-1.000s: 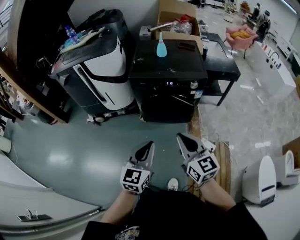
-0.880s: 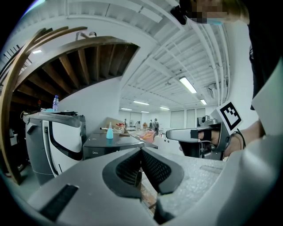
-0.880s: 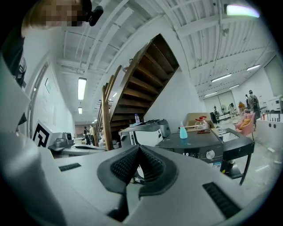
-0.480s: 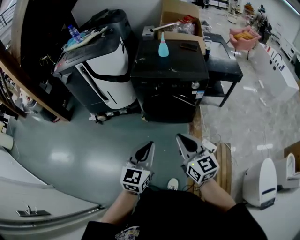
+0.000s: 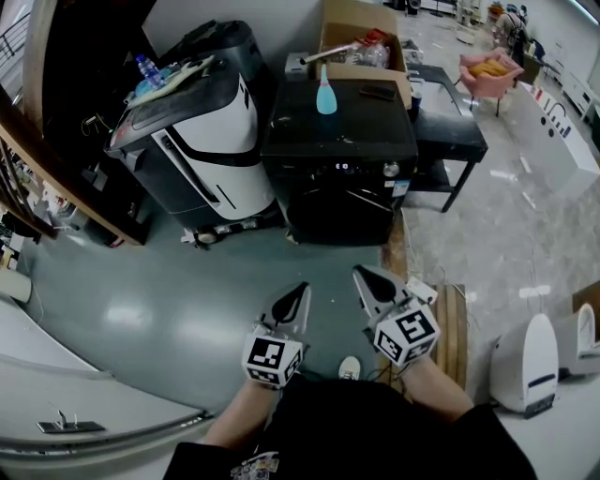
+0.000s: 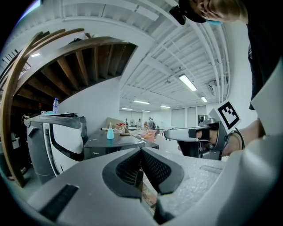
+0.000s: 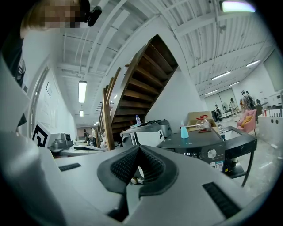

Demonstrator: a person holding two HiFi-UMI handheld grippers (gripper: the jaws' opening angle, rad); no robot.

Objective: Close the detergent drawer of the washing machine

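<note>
At six o'clock, left gripper point(image 5: 298, 291) and right gripper point(image 5: 364, 275) hover side by side, each with jaws pressed together on nothing. Well apart at twelve o'clock stands the black washer point(image 5: 337, 202). Its drawer point(image 5: 300, 168) seems flush, though too small to tell. A blue bottle point(image 5: 324, 94) stands on top.

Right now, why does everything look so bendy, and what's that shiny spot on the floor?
Head view: the wide lens bows the edges, and light glare whitens the floor. Left gripper view: the wooden beam curves. Right gripper view: the stairs bend; a lamp is blown out.
</note>
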